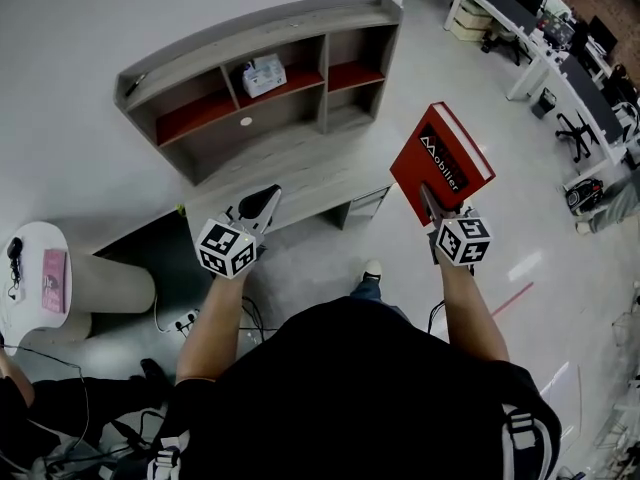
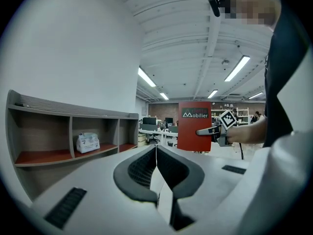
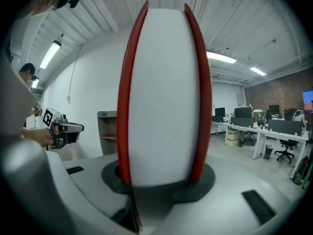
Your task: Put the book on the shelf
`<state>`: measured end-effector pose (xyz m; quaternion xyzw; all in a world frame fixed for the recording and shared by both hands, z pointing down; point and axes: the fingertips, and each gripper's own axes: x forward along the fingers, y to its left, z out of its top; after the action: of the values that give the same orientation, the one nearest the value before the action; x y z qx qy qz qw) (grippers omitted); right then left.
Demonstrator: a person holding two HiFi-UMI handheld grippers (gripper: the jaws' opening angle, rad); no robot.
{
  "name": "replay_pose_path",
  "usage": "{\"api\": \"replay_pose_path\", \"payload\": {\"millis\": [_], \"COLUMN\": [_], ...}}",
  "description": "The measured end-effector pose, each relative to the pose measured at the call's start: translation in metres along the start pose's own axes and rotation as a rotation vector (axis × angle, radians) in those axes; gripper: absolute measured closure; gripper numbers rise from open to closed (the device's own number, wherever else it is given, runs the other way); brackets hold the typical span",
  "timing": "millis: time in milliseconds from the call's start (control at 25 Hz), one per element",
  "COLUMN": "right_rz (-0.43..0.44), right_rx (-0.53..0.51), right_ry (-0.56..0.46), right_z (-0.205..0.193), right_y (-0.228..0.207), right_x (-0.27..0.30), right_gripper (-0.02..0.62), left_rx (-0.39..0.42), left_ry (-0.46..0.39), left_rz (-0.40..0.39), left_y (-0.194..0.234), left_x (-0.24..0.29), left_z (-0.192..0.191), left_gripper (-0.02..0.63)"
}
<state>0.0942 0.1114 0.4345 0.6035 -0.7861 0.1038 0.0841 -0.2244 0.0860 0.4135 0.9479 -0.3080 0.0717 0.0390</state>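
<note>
Book: red hardcover book (image 1: 441, 161) is airborne, upright, well off the right end of the grey wooden shelf unit (image 1: 290, 30).
Right hand-held gripper (image 1: 432, 206): clamped on the book's lower edge.
Left hand-held gripper (image 1: 264, 204): jaws together, empty.
Handling: stiff, probably weighty; smooth covers could slip, so grip deep near the spine.
Room: compartments beside the white packet (image 1: 263, 74) look free.

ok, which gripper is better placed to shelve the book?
Right. The right gripper is clamped on the red book in front of the shelf; the left gripper is shut and empty.
</note>
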Motion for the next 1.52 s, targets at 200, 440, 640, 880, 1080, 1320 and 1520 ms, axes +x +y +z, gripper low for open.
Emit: {"api": "replay_pose_path", "payload": {"millis": [200, 440, 640, 880, 1080, 1320, 1520], "right_rz": [0.002, 0.028, 0.029, 0.035, 0.034, 0.042, 0.052], "right_rx": [0.008, -0.006, -0.006, -0.008, -0.009, 0.01, 0.0], "right_ry": [-0.01, 0.007, 0.004, 0.003, 0.003, 0.012, 0.012], "right_z": [-0.013, -0.013, -0.016, -0.004, -0.005, -0.011, -0.005], "right_y": [-0.011, -0.026, -0.042, -0.064, -0.083, -0.101, -0.108], "right_x": [0.003, 0.023, 0.035, 0.058, 0.074, 0.094, 0.108], "right_gripper": [0.423, 0.423, 0.423, 0.423, 0.423, 0.423, 0.423], "left_rx": [0.008, 0.014, 0.013, 0.027, 0.017, 0.017, 0.002], "left_ry": [0.0, 0.041, 0.044, 0.029, 0.047, 0.058, 0.058], "left_rz": [0.004, 0.001, 0.001, 0.019, 0.034, 0.049, 0.063], "left_y": [-0.006, 0.002, 0.001, 0.01, 0.017, 0.023, 0.03], "left_x": [0.01, 0.031, 0.047, 0.075, 0.093, 0.111, 0.124], "left_z": [-0.011, -0.011, -0.014, -0.002, -0.004, -0.003, -0.003], "left_gripper": [0.583, 0.583, 0.583, 0.583, 0.583, 0.583, 0.583]}}
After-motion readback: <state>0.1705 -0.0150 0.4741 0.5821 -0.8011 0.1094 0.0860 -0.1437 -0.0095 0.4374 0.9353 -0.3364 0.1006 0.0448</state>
